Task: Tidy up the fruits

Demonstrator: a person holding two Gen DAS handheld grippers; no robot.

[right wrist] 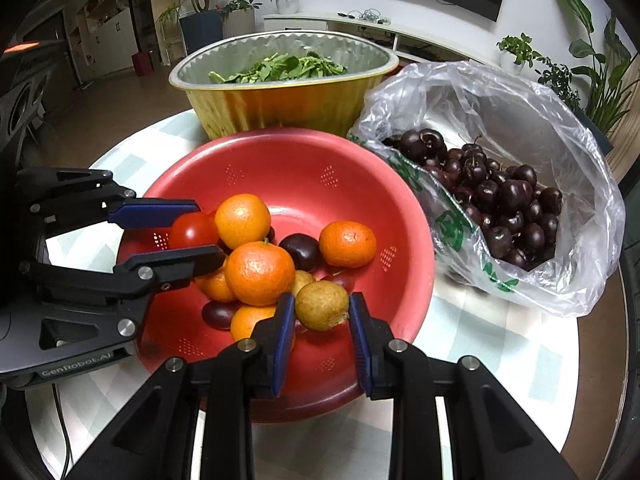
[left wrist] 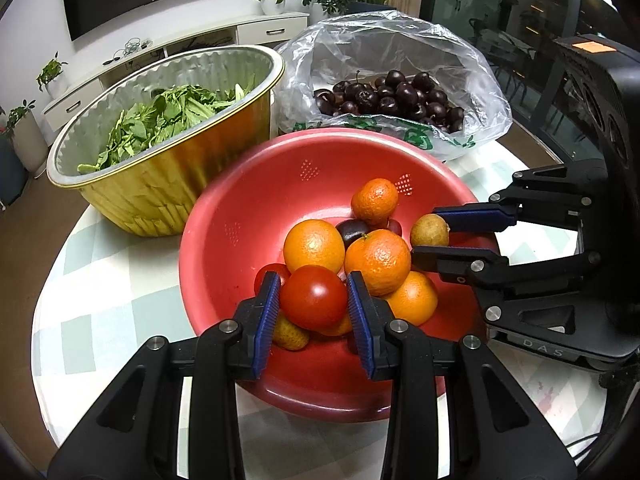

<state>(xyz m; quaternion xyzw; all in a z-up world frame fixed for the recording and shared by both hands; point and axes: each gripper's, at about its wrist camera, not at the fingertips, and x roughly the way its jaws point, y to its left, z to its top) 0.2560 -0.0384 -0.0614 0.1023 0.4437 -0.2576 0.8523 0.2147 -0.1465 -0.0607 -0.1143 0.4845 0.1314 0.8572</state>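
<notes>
The left gripper [left wrist: 313, 294] is clamped on a red tomato [left wrist: 313, 297], its blue pads [left wrist: 269, 300] pressing both sides, above the near side of the red colander [left wrist: 240, 216]. The right gripper [right wrist: 321, 312] grasps a small brownish-yellow fruit [right wrist: 321, 306] over the same colander. Below them lie oranges [left wrist: 378, 261] and dark plums [right wrist: 299, 251]. Toward the table's [left wrist: 120, 264] far edge stand a gold foil bowl [left wrist: 160, 188] of greens and a plastic bag [right wrist: 520, 128] of cherries [right wrist: 508, 204]

Round table [right wrist: 480, 344] w/ checked cloth: red colander [right wrist: 304, 152], gold foil tub [right wrist: 280, 108], cherry bag [right wrist: 520, 100]
</notes>
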